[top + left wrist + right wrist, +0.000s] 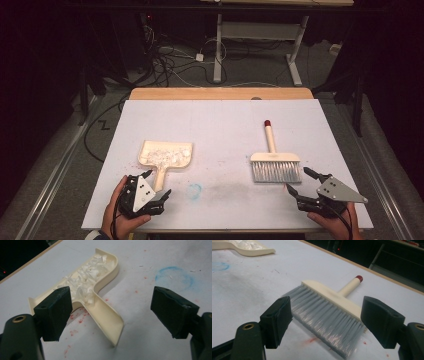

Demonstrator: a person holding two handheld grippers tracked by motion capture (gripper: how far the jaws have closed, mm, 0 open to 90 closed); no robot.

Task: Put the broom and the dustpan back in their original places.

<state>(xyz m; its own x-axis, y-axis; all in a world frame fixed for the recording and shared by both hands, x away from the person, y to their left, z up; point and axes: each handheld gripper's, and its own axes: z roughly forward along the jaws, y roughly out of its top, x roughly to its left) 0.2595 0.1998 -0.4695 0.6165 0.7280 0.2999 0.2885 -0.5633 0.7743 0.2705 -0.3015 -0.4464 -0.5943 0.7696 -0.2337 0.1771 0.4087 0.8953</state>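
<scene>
Nearest to us, at the bottom edge of the high view, our two hands hold the grippers: the left gripper at lower left and the right gripper at lower right, both with jaws spread wide and nothing between them. The biggest thing before us is the white table, smudged grey and marked with a blue ring near bottom centre. On it, right of centre, lies the hand brush, grey bristles toward us, red-tipped handle pointing to the top of the frame; in the right gripper view its bristles sit just beyond and between the open jaws. Left of centre lies the cream dustpan, loaded with white scraps, its handle reaching toward our left gripper. The main risk, as we judge it, is the loaded pan: if we close on the handle off-centre or lift it tilted, the scraps could slide out over its open lip. The brush is the lesser worry; pinching soft bristles rather than the block would let it twist or slip. Smallest, the loose flecks around the pan could scatter if we nudge it.
</scene>
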